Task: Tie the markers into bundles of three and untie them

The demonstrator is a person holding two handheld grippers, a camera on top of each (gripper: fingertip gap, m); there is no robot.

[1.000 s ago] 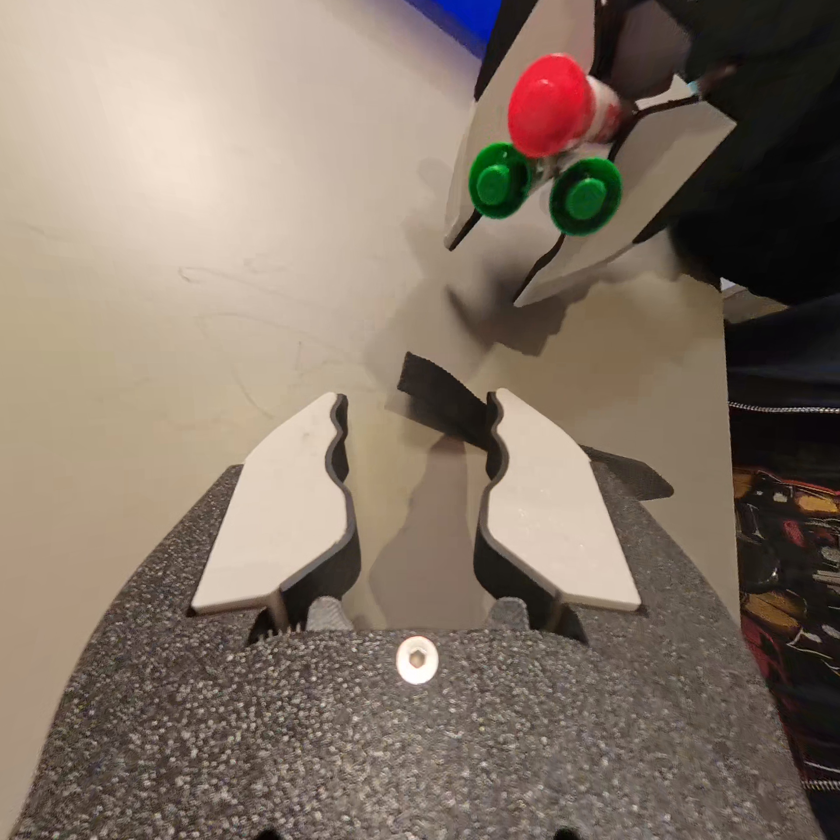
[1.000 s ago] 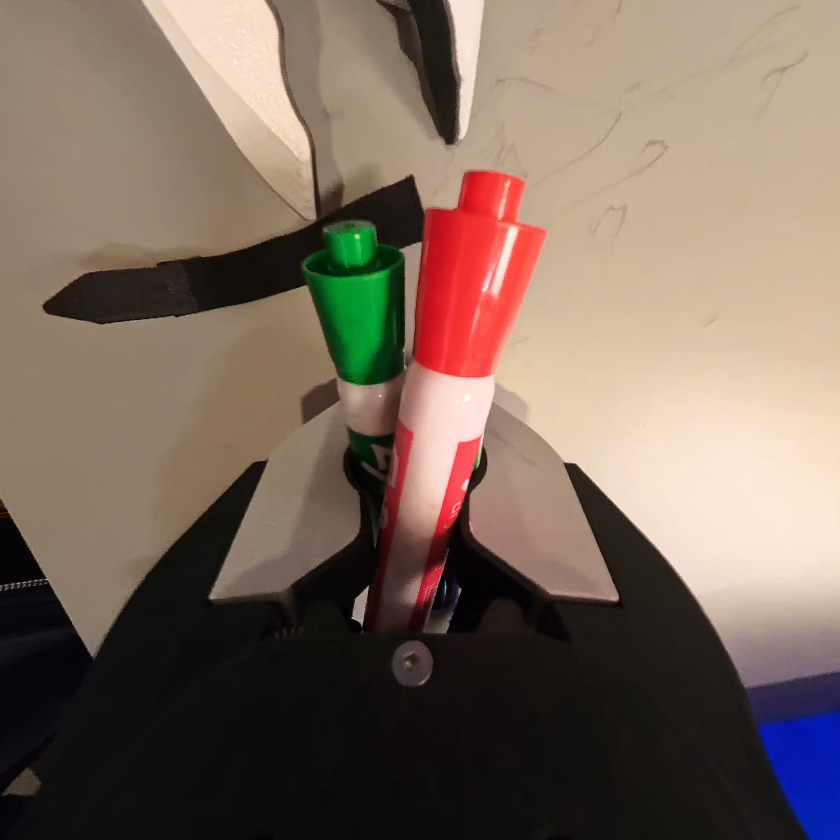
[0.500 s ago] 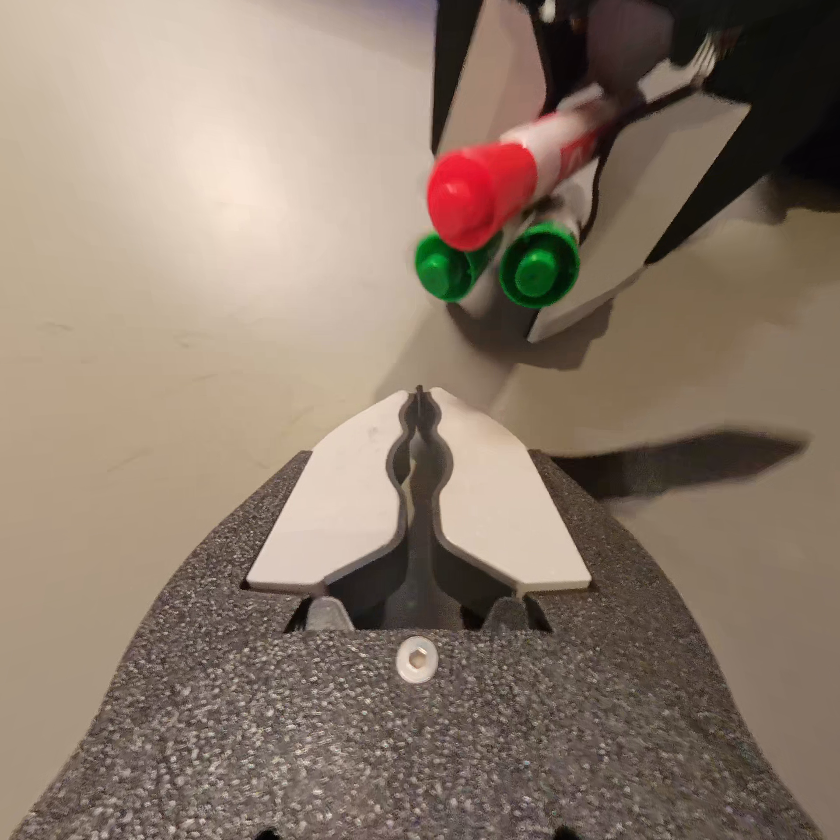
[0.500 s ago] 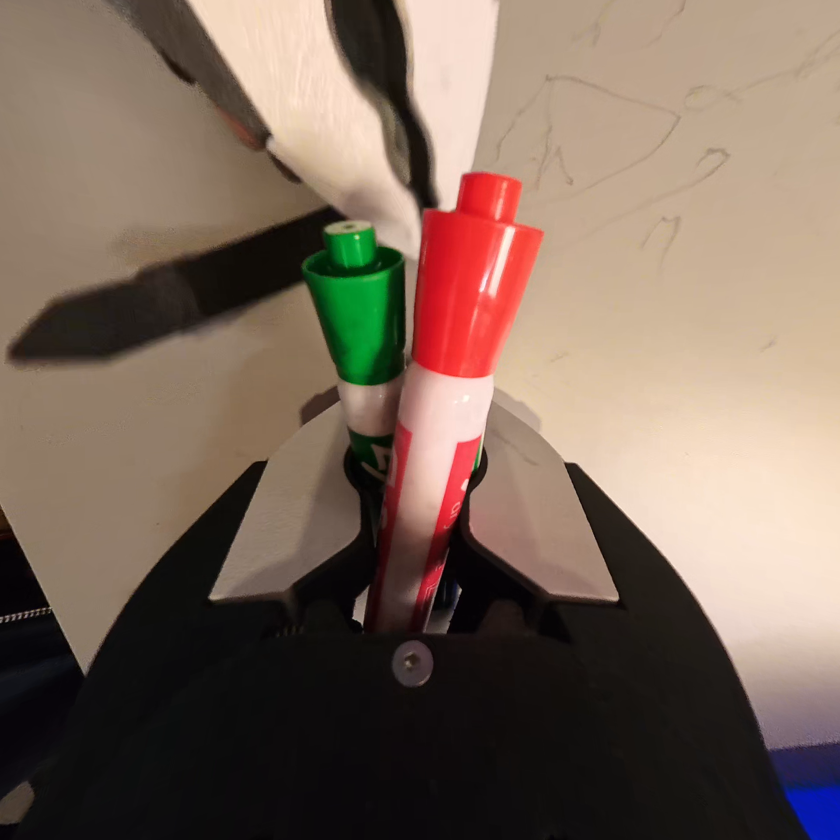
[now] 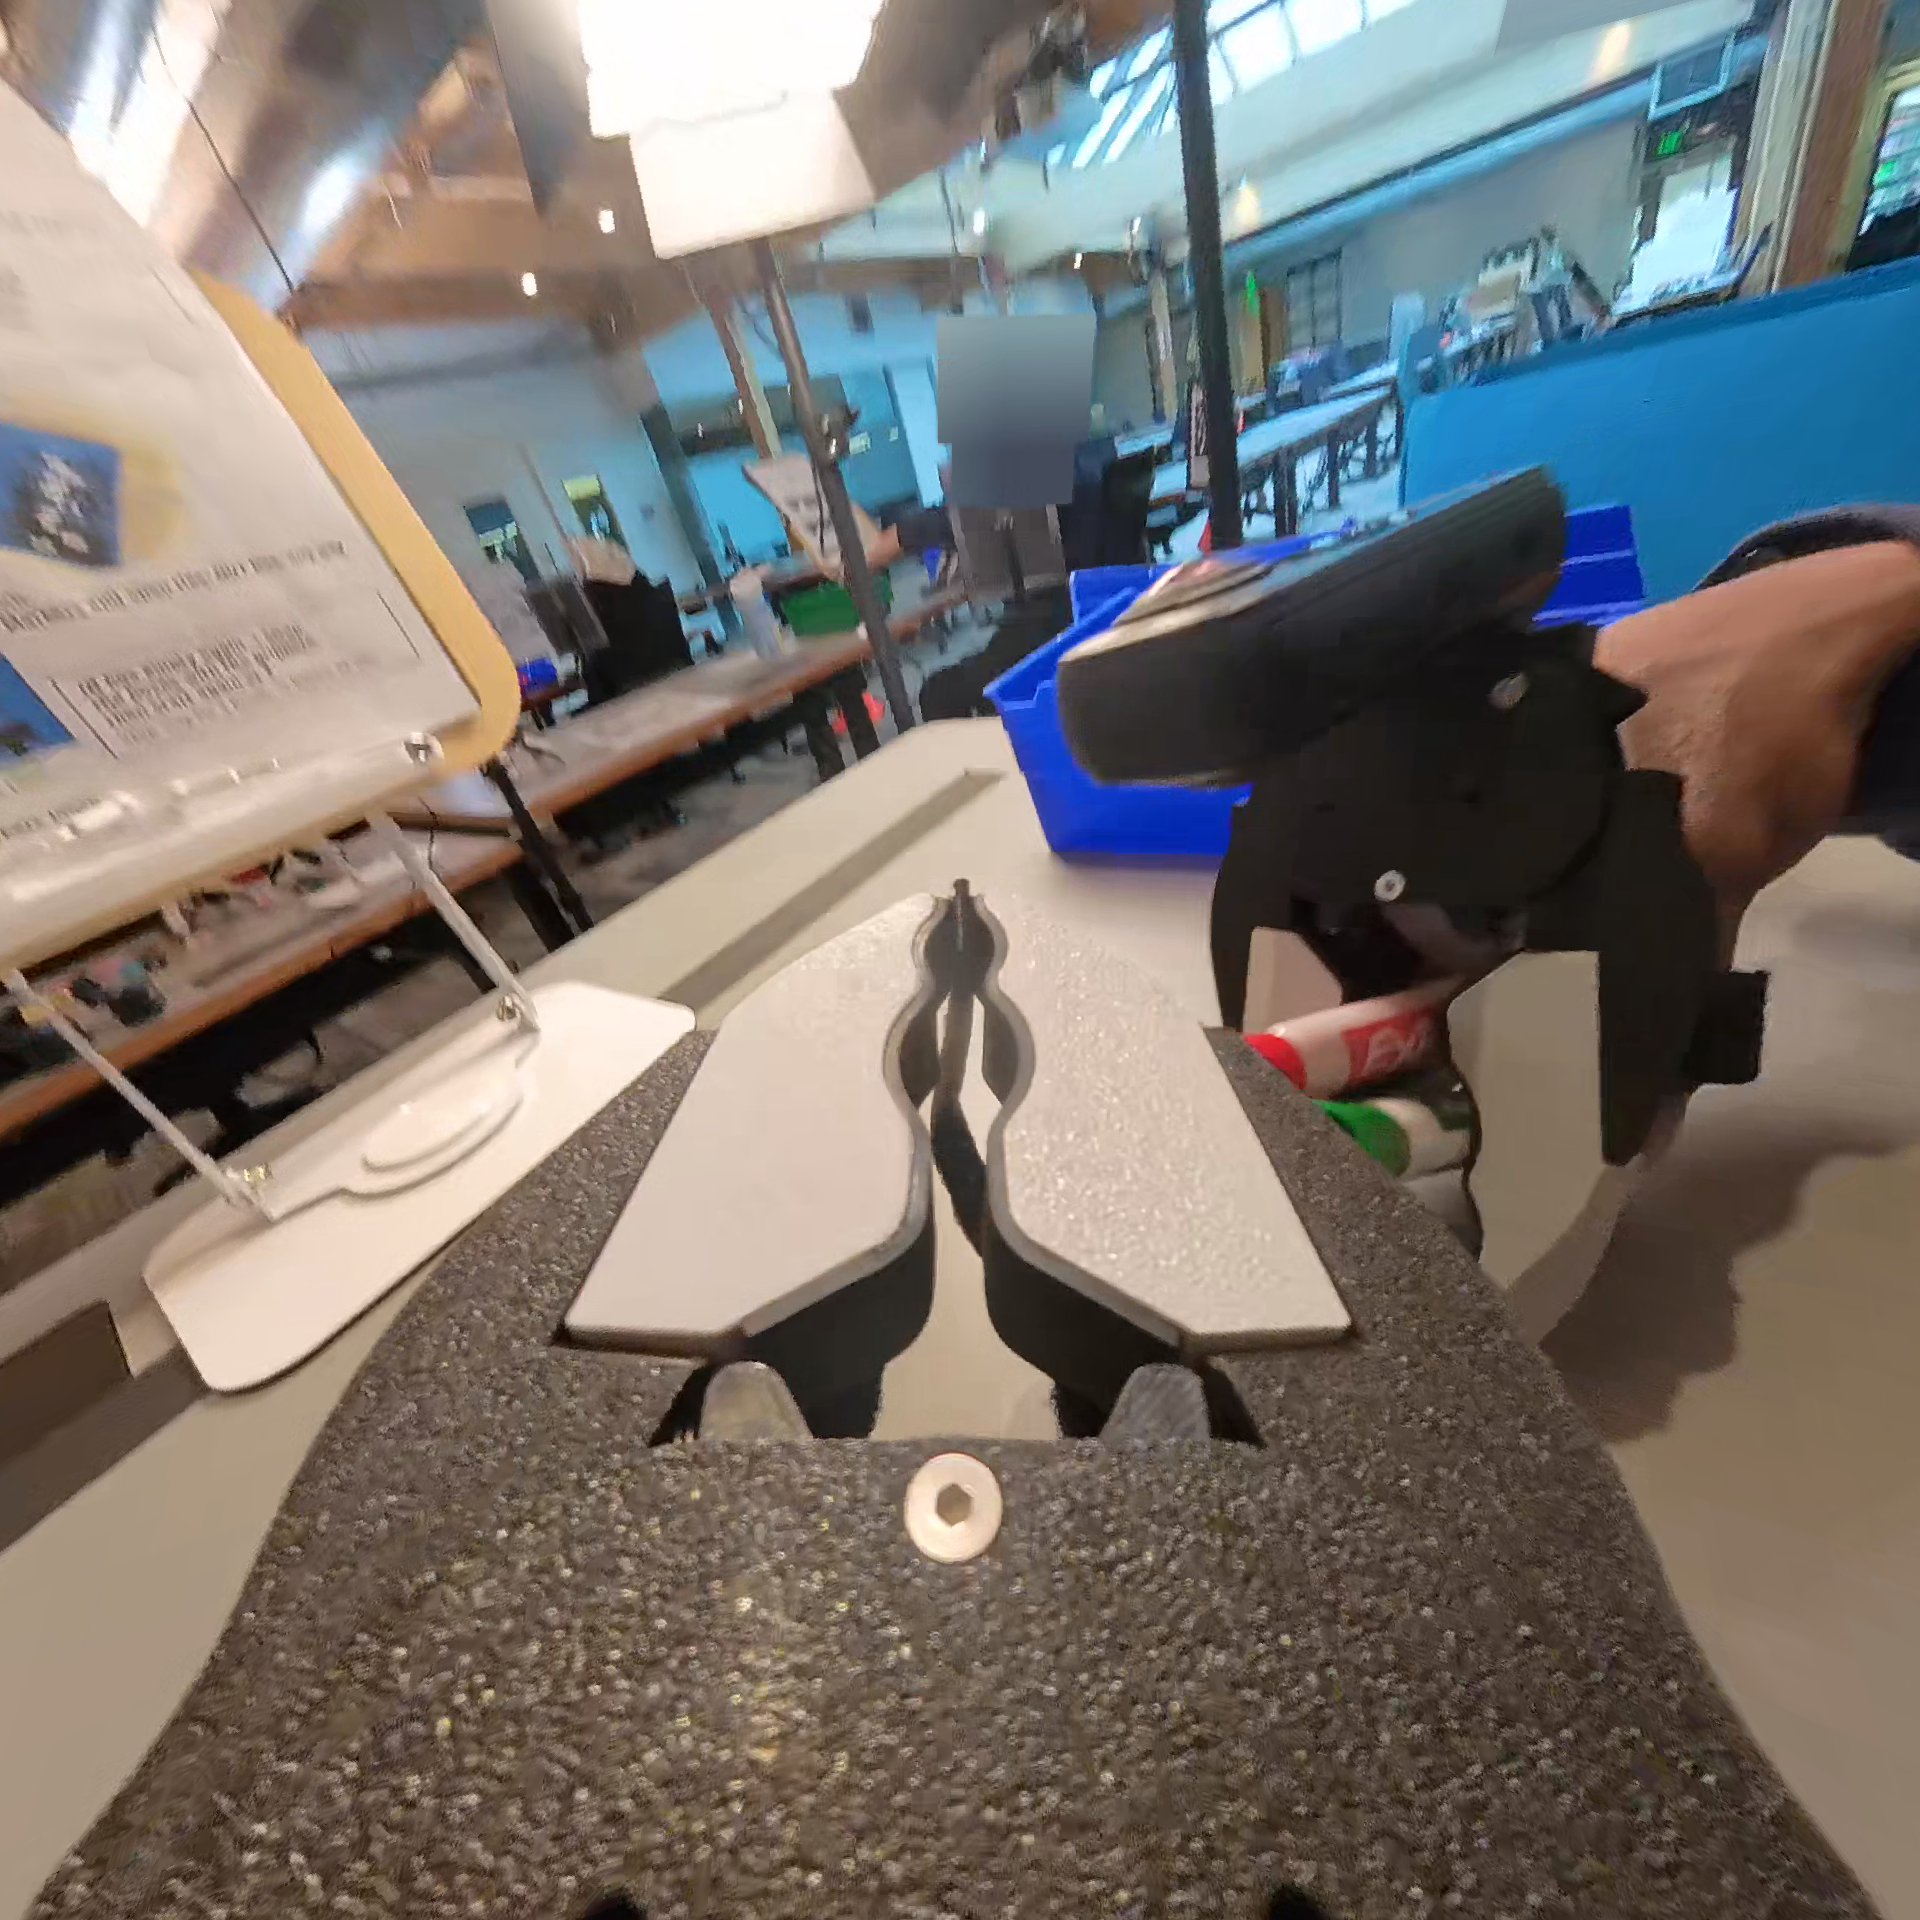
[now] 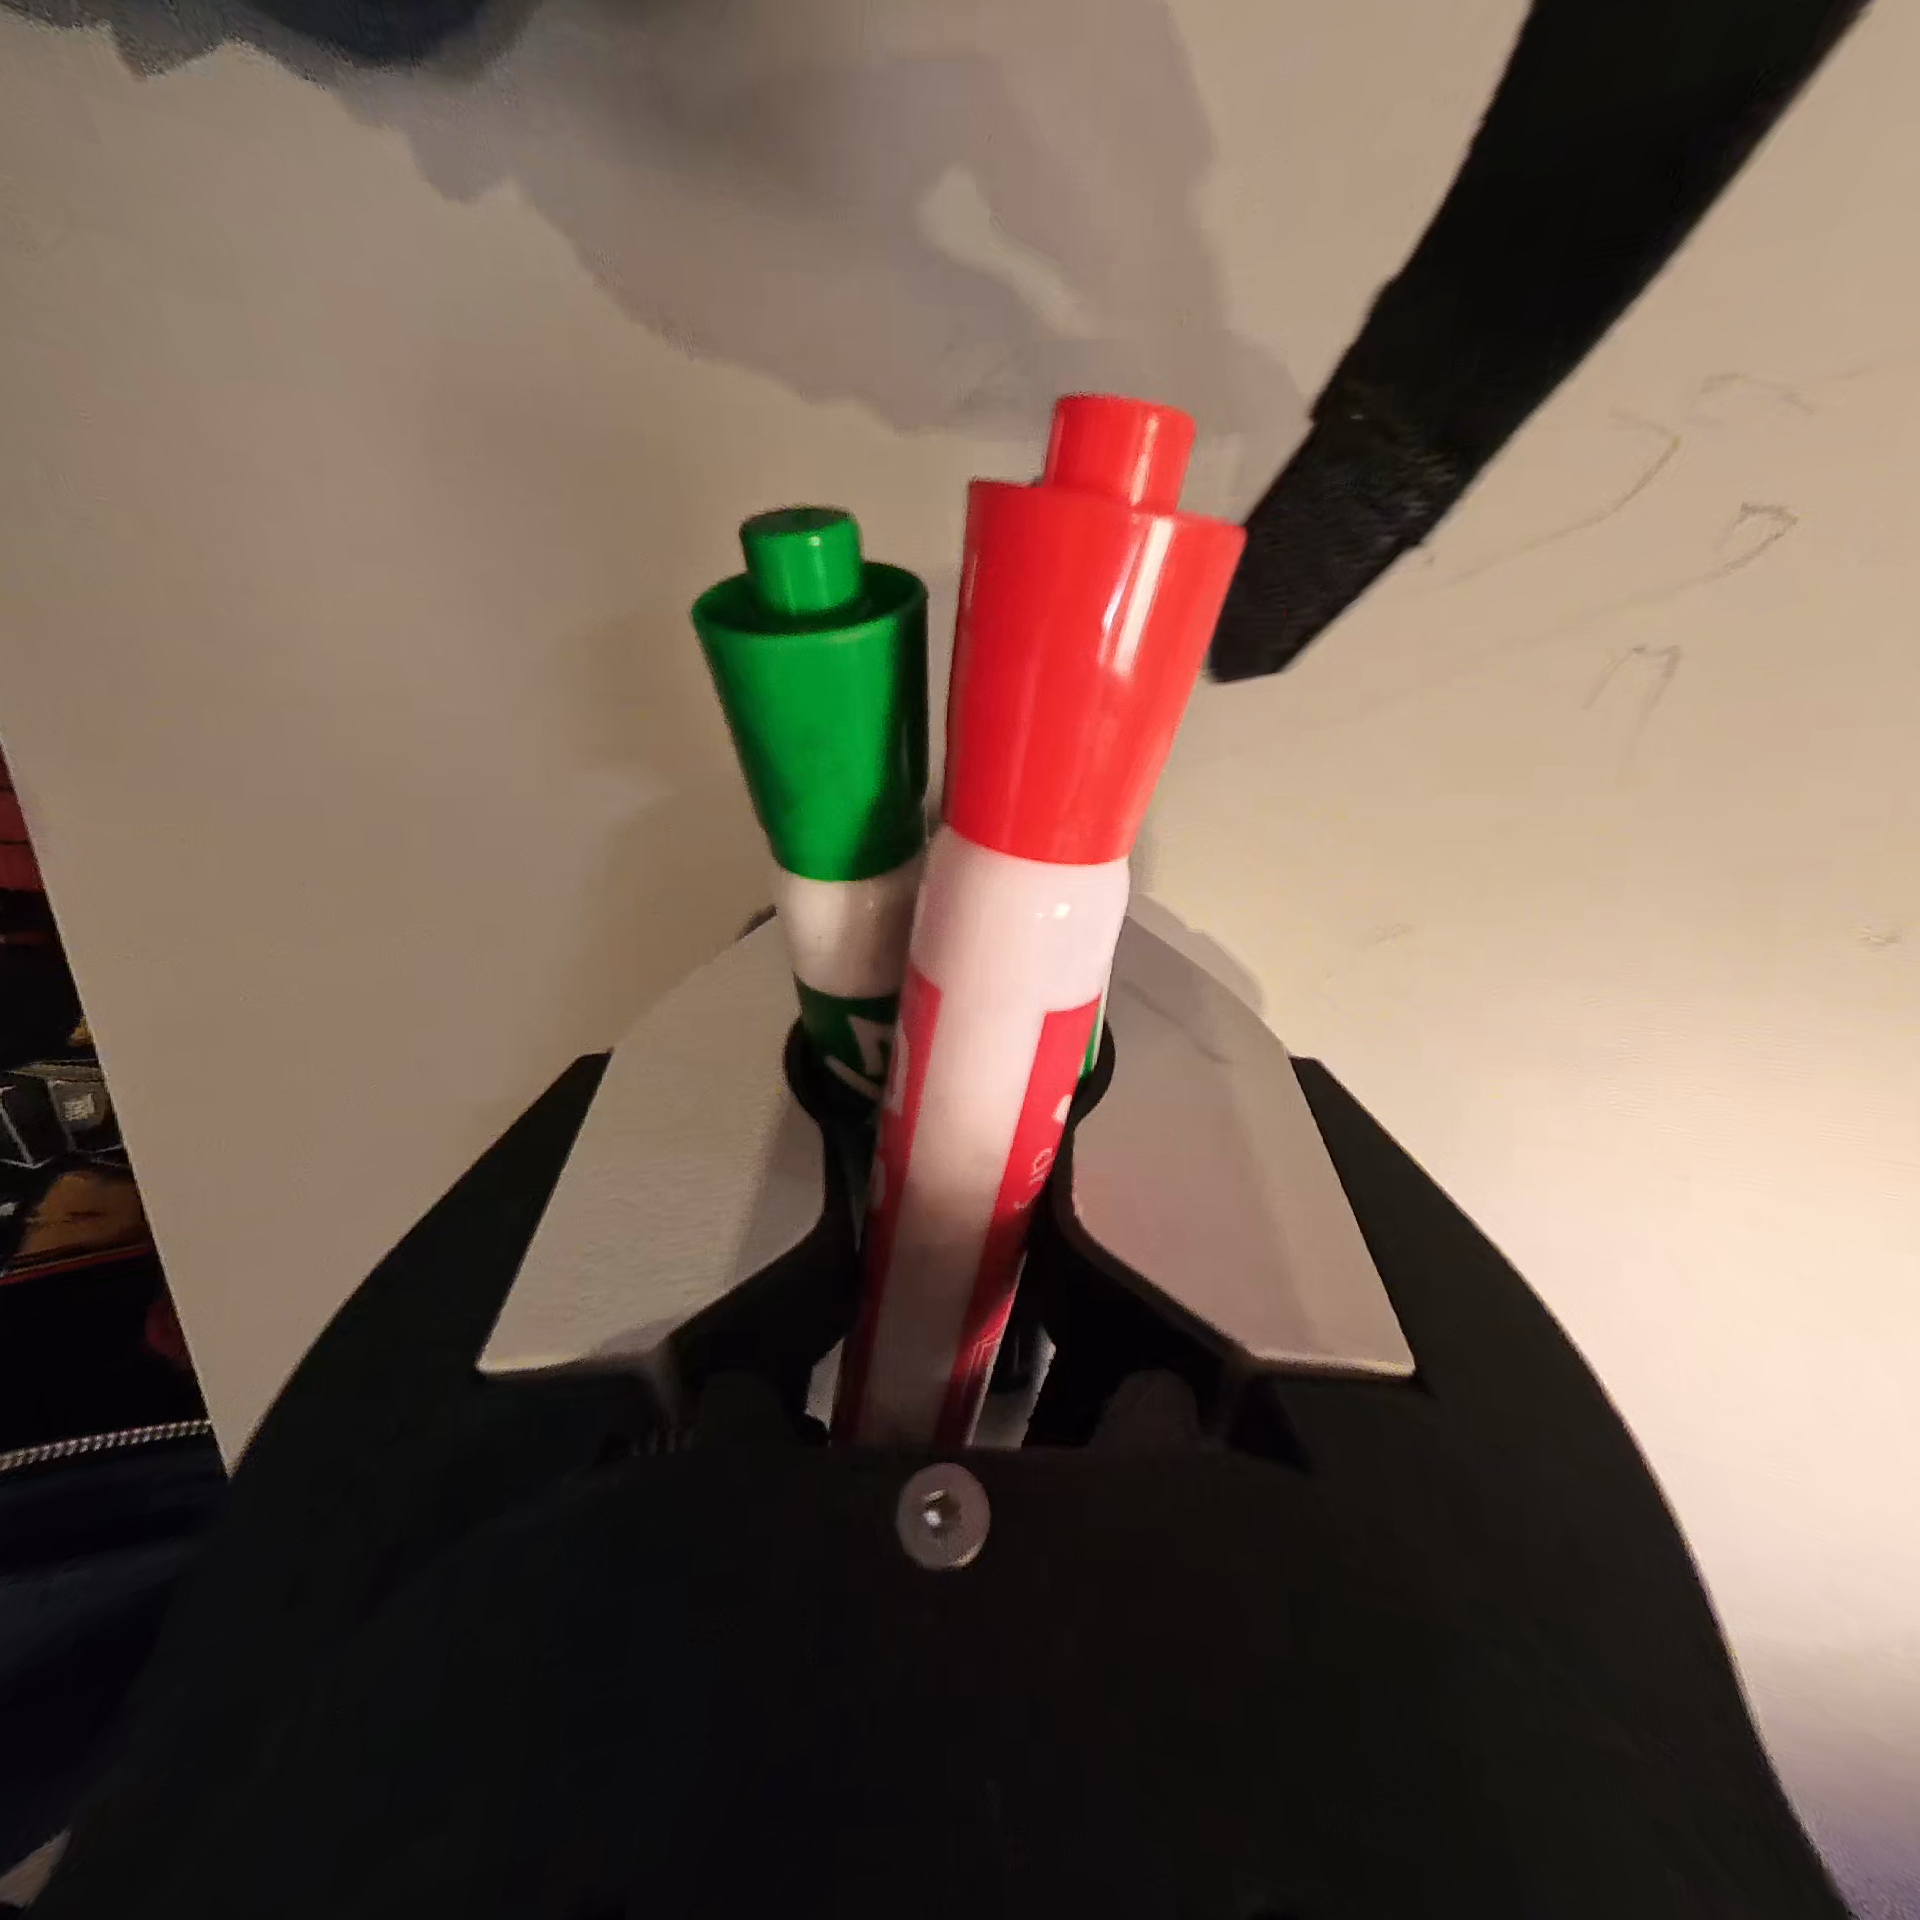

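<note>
The left hand-held gripper (image 5: 961, 920) pinches the black strap (image 5: 956, 1049) above the tabletop (image 5: 1766, 1403); the right hand-held gripper (image 6: 951, 997) clasps the marker bundle (image 6: 997, 1039) (red (image 6: 1081, 665) over green (image 6: 821, 717)).

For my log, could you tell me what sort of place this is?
Probably a large open workshop or lab: rows of long workbenches behind, blue bins on the table, and an instruction sheet on a stand.

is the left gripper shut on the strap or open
Shut on the black strap: the left gripper has its fingertips together, with the strap pinched in the gap.
</note>
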